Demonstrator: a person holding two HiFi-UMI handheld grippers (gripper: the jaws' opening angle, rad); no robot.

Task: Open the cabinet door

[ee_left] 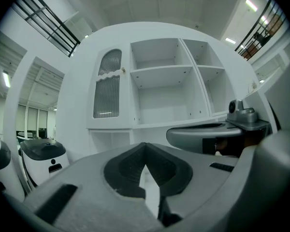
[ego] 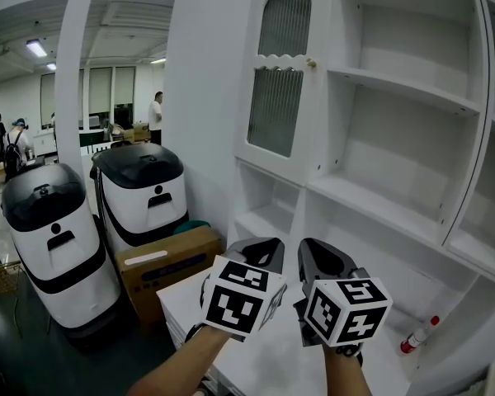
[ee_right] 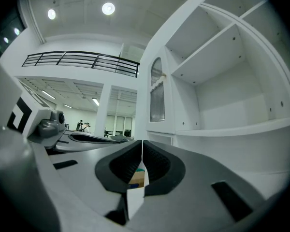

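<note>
I see the cabinet door (ego: 276,81) closed; my left gripper (ego: 260,247) and right gripper (ego: 315,251), both pinched together, hover over the desk (ego: 272,361).

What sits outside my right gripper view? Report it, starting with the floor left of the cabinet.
Observer: A black-topped white machine stands there, with a second one behind it.
Operator: Now the left tool. State its jaws.
Observer: The left tool is shut, with nothing between its jaws.
Operator: Check the white surface below, at its right end.
Observer: A small white-and-red object lies there, close to the cabinet. What it is I cannot tell.
</note>
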